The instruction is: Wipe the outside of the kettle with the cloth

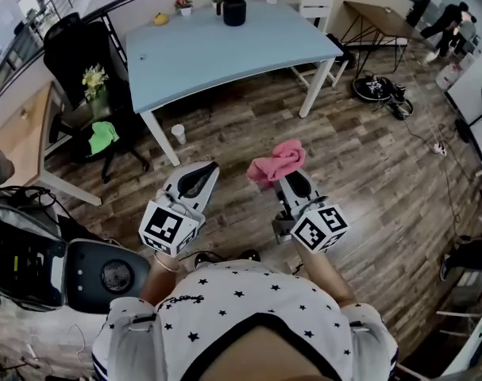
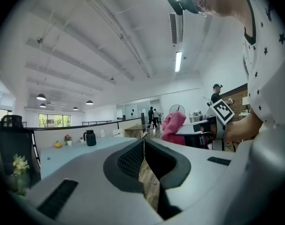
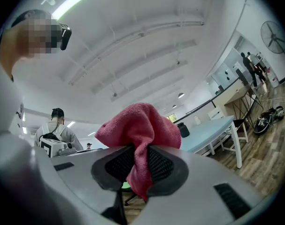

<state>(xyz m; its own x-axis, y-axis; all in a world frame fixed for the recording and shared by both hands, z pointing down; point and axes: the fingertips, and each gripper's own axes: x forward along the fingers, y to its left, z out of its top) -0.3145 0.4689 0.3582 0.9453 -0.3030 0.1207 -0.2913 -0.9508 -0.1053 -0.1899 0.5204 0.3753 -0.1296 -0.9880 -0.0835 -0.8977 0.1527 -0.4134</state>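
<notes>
No readable text; script on shirt (image 1: 183,299) too small.

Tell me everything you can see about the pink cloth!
The cloth is pinkish red and looks soft and fuzzy, like a small towel. It is crumpled into a puffy bunch. The right claw is shut on it and pinches a fold between dark ribbed pads, so most of it bulges past the tips. It is held in the air over the wooden floor and touches only the claw. The black kettle stands far off on the blue table.
</notes>
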